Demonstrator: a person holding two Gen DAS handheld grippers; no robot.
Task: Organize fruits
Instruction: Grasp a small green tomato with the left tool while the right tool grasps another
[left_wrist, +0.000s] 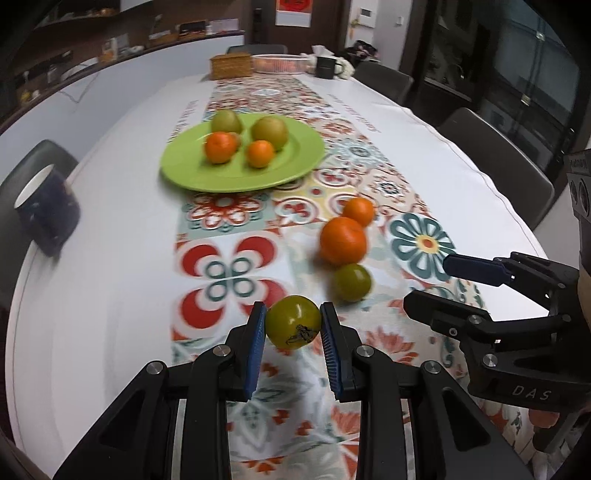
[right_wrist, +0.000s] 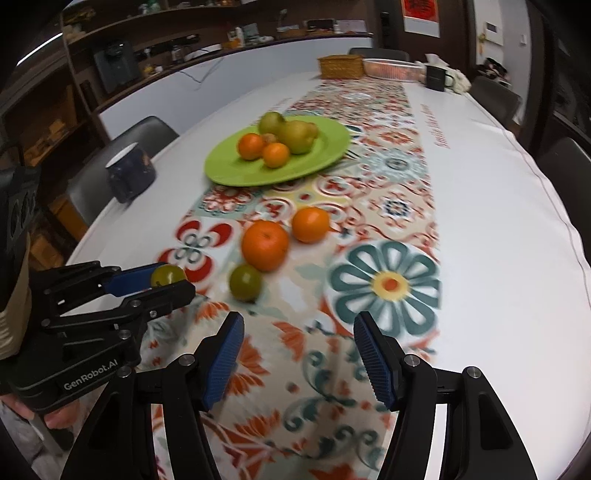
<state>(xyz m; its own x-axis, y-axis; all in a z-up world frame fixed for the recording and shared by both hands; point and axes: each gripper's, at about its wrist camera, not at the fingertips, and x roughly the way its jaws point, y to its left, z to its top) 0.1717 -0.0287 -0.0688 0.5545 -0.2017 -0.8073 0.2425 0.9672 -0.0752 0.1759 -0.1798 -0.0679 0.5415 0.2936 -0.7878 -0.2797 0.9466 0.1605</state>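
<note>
One long white table (left_wrist: 110, 206) fills both views, a patterned runner (left_wrist: 229, 266) down its middle, dark chairs (left_wrist: 495, 158) around it and shelves (right_wrist: 122, 55) at 10 o'clock. The green plate (left_wrist: 288, 162) at 12 holds four blurred fruits. Three loose fruits (right_wrist: 266, 245) lie on the runner. The left gripper (left_wrist: 293, 325) is clamped on a green tomato (left_wrist: 293, 323); the right gripper (right_wrist: 298, 354) stands apart. The mug (left_wrist: 44, 210) at 9 o'clock is smeared.

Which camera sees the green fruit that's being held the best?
The left wrist view: the green tomato sits centred and sharp between the left gripper jaws, dried stem visible. The right wrist view shows only part of it, small, behind a jaw.
</note>
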